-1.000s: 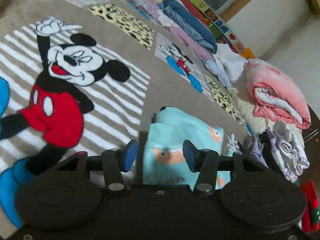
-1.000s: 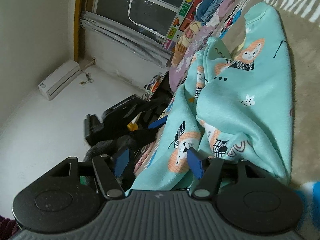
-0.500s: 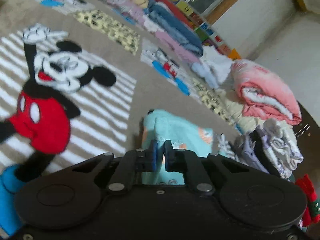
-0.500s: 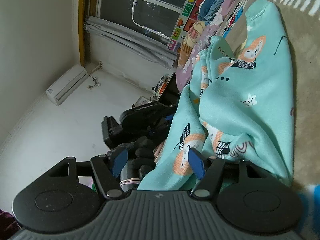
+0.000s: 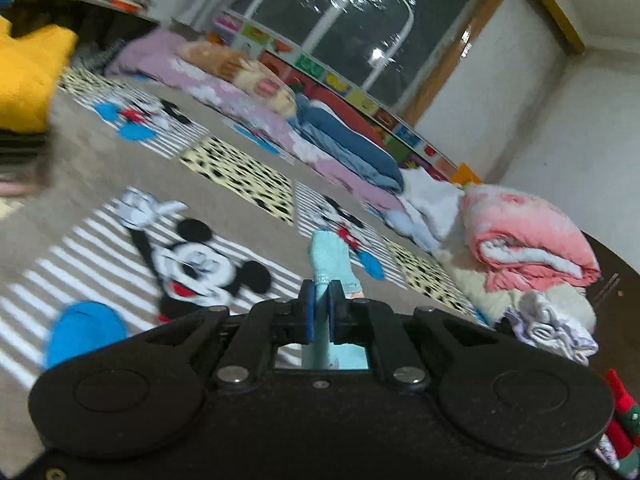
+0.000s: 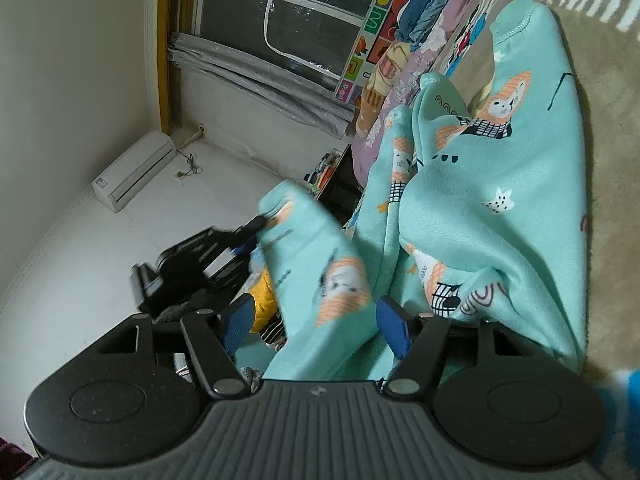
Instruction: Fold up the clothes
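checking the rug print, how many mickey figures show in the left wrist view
3: a large Mickey near left, a small Mickey behind the mint garment, another far left. More may be hidden.

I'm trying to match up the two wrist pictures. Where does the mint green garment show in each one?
Left wrist view: the mint green garment sits low in the centre, a narrow strip pinched in the shut left claw.
Right wrist view: it fills the middle and right, draped over the beige blanket, with a fold between the pads of the open right claw.
Shared landmark: the dark window, top centre in the left view, top centre-left in the right.
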`<state>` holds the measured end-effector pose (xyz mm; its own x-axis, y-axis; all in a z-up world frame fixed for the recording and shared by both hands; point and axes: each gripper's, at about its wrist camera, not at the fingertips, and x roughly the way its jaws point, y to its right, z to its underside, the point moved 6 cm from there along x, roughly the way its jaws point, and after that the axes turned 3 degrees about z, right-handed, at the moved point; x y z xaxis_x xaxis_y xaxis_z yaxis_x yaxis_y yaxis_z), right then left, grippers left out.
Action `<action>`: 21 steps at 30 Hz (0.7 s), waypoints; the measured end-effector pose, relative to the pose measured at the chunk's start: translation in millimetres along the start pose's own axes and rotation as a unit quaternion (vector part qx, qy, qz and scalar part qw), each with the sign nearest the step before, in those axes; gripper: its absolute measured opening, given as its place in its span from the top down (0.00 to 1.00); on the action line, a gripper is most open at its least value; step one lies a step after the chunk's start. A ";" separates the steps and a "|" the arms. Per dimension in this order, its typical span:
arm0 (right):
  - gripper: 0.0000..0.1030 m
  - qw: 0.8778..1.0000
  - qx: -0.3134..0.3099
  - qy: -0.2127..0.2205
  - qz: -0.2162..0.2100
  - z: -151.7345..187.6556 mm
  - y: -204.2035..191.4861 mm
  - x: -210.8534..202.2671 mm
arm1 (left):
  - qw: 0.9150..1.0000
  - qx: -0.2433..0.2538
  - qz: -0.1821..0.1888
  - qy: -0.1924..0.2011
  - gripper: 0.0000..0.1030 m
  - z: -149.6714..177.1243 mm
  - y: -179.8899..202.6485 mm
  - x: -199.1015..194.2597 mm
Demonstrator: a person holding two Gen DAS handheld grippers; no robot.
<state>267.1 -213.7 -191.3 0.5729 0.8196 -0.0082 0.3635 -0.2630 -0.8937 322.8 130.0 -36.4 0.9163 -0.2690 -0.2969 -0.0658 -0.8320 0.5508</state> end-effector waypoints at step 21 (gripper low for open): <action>0.35 1.000 0.000 0.000 0.001 0.3 -0.6 -1.6 | 0.990 -0.052 -0.116 0.057 0.96 -4.2 -118.5 -105.6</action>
<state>265.7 -214.7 -190.9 0.5732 0.8194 -0.0098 0.3631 -0.2646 -0.8934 235.5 259.1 -67.0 0.9405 -0.0146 -0.3394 0.1886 -0.8085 0.5575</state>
